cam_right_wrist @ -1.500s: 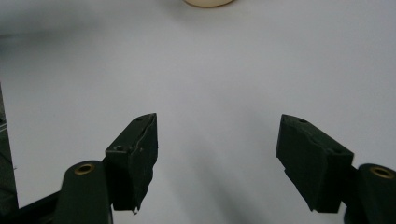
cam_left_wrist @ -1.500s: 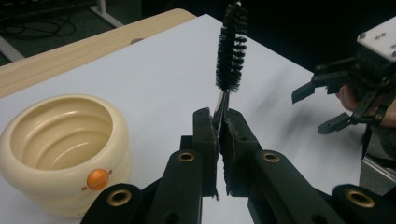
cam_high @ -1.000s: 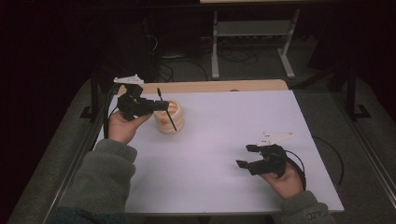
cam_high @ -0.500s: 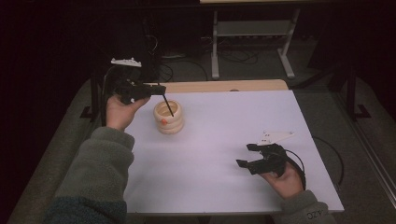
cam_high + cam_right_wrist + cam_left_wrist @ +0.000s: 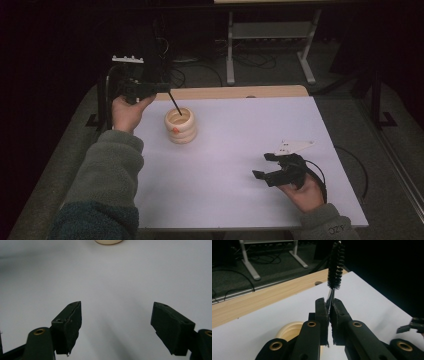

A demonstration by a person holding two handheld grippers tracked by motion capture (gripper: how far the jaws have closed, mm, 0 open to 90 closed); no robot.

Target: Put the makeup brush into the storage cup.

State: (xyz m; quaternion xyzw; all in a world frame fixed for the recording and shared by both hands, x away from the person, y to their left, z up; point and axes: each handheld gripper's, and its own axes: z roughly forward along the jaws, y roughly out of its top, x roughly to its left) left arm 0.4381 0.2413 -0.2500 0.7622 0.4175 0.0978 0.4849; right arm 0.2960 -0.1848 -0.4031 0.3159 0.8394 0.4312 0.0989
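Note:
My left gripper [image 5: 162, 89] is shut on the wire stem of a black bottle brush [image 5: 175, 103], held above the table's far left. The brush slants down, its far end at the mouth of a cream ribbed cup [image 5: 181, 127]. In the left gripper view the jaws [image 5: 329, 305] pinch the stem, the bristles [image 5: 335, 267] stick out beyond them, and the cup's rim [image 5: 288, 331] lies below. My right gripper [image 5: 261, 165] rests low at the near right, open. Its jaws [image 5: 116, 322] have just been opening, with nothing between them.
A white sheet [image 5: 240, 135] covers the table, with a bare wooden strip [image 5: 235, 92] along the far edge. Beyond it, a metal stand [image 5: 270, 35] and cables lie on the dark floor. The cup's base [image 5: 108, 241] shows far ahead in the right gripper view.
My left hand has lifted the brush up out of the cup and drawn back to the far left. The right hand stayed put, its jaws a little wider.

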